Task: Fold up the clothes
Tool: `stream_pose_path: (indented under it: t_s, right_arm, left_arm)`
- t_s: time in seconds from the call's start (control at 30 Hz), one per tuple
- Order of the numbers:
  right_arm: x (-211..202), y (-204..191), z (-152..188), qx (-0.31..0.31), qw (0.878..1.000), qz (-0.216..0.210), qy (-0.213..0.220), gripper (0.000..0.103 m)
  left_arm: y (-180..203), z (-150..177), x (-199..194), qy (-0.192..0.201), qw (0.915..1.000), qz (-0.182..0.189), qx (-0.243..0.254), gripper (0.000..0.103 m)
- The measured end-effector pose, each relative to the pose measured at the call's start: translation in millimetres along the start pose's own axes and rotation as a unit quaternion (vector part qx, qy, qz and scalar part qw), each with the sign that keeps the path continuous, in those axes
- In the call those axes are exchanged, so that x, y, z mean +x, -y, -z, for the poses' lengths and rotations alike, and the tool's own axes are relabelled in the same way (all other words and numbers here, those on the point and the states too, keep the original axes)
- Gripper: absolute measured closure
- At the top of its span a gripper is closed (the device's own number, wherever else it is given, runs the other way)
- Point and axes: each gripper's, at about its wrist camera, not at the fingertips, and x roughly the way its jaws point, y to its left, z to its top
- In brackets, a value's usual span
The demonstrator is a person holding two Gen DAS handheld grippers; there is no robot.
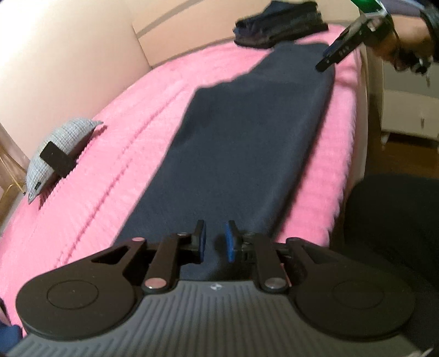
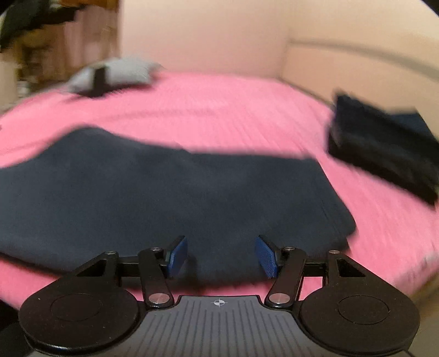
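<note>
A long dark navy garment (image 1: 247, 142) lies flat on the pink bedspread (image 1: 109, 131), folded into a narrow strip. My left gripper (image 1: 215, 243) hovers over its near end, open with a small gap between the blue pads and nothing held. In the left wrist view the right gripper (image 1: 333, 56) hangs over the strip's far end, held by a hand (image 1: 411, 41). In the right wrist view that navy garment (image 2: 164, 197) spreads wide in front, and the right gripper (image 2: 221, 256) stands open above its near edge, empty.
A stack of folded dark clothes (image 1: 279, 26) sits at the far end of the bed, seen also as the folded dark clothes (image 2: 384, 153) at right. A small grey pillow (image 1: 59, 153) with a black tag lies at left. A white cabinet (image 1: 411, 104) stands beyond the bed's edge.
</note>
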Motion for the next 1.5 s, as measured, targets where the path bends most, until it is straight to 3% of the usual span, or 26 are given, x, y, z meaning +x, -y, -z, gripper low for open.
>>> stream_pose_path:
  t_s: [0.07,0.2,0.3,0.4,0.57,0.67,0.8,0.97,1.07,1.2,1.27,1.3,1.47,1.5]
  right_arm:
    - [0,-16,-20,-0.020,0.999,-0.023,0.017,0.043]
    - [41,-42,-65,-0.045,0.995,-0.076,0.036,0.044]
    - [80,-49,-83,-0.013,0.994,-0.101,0.024,0.044]
    - [98,-46,-89,0.027,0.993,-0.112,0.001,0.044]
    - [103,-12,-70,0.082,0.988,-0.081,-0.105,0.044]
    - [88,2,-65,0.082,0.985,-0.058,-0.144,0.044]
    - [79,17,-64,0.100,0.976,-0.044,-0.189,0.044]
    - [84,15,-70,0.106,0.969,-0.041,-0.221,0.043]
    - [86,11,-72,0.090,0.968,-0.037,-0.232,0.043]
    - [86,9,-70,0.089,0.968,-0.034,-0.232,0.043]
    - [86,9,-69,0.089,0.968,-0.033,-0.232,0.043]
    - [86,9,-69,0.089,0.968,-0.033,-0.232,0.043]
    - [85,8,-68,0.095,0.969,-0.031,-0.228,0.043]
    - [85,8,-67,0.096,0.969,-0.029,-0.226,0.043]
  left_arm:
    - [-16,-16,5,0.012,0.9998,0.013,0.002,0.085]
    - [-57,-55,39,0.047,0.9979,0.044,0.000,0.077]
    - [-87,-84,78,0.053,0.9948,0.081,-0.030,0.077]
    - [-107,-110,110,0.046,0.9919,0.111,-0.043,0.077]
    - [-134,-140,148,0.011,0.9837,0.161,-0.080,0.077]
    - [-144,-155,174,-0.019,0.9719,0.212,-0.100,0.077]
    - [-139,-168,206,-0.040,0.9584,0.278,-0.052,0.077]
    - [-139,-179,259,-0.072,0.9221,0.378,-0.036,0.071]
    - [-139,-186,280,-0.072,0.8964,0.435,-0.048,0.071]
    - [-127,-189,297,-0.074,0.8799,0.467,-0.048,0.072]
    - [-120,-192,299,-0.075,0.8765,0.474,-0.038,0.078]
    - [-117,-194,300,-0.075,0.8767,0.474,-0.032,0.094]
    - [-144,-199,310,-0.058,0.9175,0.391,-0.040,0.094]
    - [-145,-198,312,-0.058,0.9225,0.380,-0.038,0.095]
